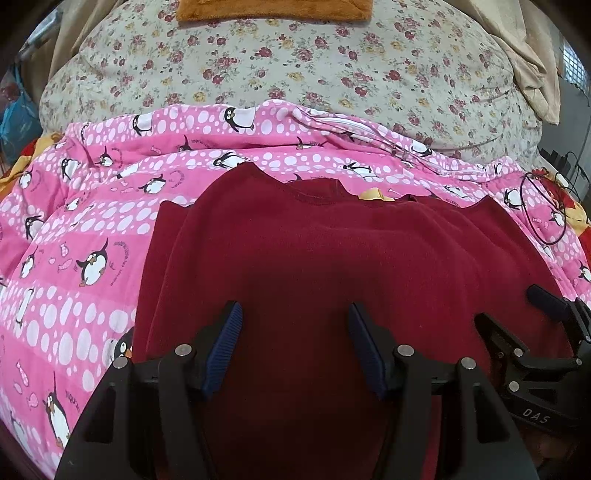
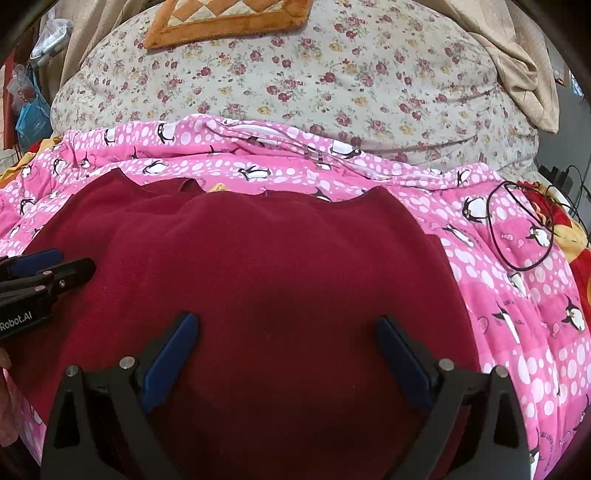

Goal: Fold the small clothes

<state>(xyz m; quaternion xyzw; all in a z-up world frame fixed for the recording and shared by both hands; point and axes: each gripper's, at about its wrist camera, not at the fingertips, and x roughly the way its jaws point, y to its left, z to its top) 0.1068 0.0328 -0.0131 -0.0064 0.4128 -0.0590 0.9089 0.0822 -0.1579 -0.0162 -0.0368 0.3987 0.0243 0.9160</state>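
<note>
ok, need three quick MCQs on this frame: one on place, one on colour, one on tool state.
1. Where does the garment lie?
A. on the pink penguin quilt
B. on the floral cover
C. on the orange mat

2. What colour is the garment?
A. navy
B. dark red
C. yellow

3. How does the right tool stand?
A. shut on the garment's hem
B. shut on the black cord
C. open over the garment, nothing pinched

Answers:
1 A, pink penguin print shows round the garment's edges.
2 B, it is dark red in both views.
3 C, its blue pads stand wide apart with flat cloth beyond.
</note>
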